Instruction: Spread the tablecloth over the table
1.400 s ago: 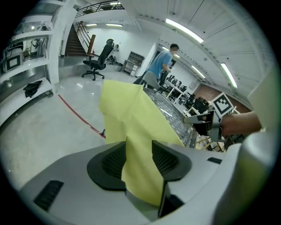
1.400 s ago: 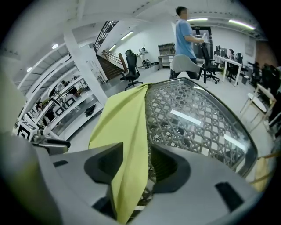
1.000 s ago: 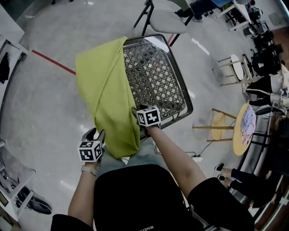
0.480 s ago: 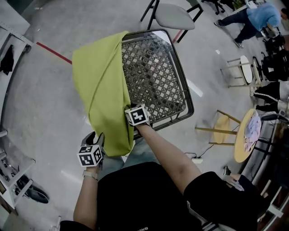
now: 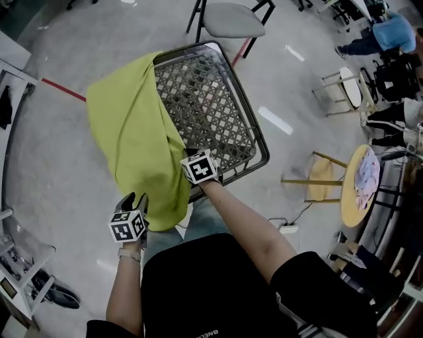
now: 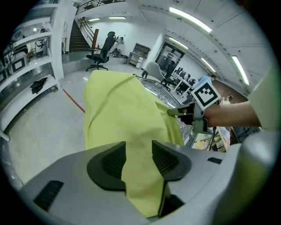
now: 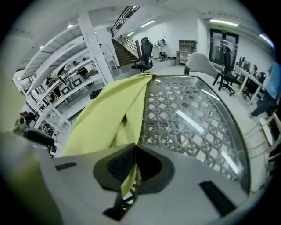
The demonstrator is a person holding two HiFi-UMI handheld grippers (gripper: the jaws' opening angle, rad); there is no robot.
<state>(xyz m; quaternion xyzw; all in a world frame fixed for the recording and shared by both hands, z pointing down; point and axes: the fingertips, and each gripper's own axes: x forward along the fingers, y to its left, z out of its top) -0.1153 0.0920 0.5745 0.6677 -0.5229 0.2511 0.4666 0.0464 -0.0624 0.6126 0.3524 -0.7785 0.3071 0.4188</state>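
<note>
We stand at the six o'clock edge of the lattice-topped table (image 5: pixel 218 112), on a pale polished floor. A grey chair (image 5: pixel 232 20) sits just past the table's twelve o'clock edge. A red line (image 5: pixel 63 90) crosses the floor at ten o'clock. A white stool (image 5: pixel 347 86) and a round wooden table (image 5: pixel 357 188) stand well apart from us at two and three o'clock, and a power strip (image 5: pixel 287 230) lies on the floor at four o'clock.

The left gripper (image 5: pixel 134 198), off the table's seven o'clock corner, has its jaws part way apart. A thick fold of the green tablecloth (image 5: pixel 135 145) is bunched between the pads, and both pads press on it. The right gripper (image 5: pixel 190 156), at the table's six o'clock edge, has just been closing its jaws, which now pinch a thin edge of the cloth.

The tablecloth lies over the table's nine o'clock side, from the eleven o'clock corner down to both grippers, and hangs off that edge. The three o'clock half of the lattice is bare. From the left gripper the cloth runs up toward twelve o'clock. From the right gripper it spreads away toward ten and eleven o'clock, with bare lattice at one o'clock.
</note>
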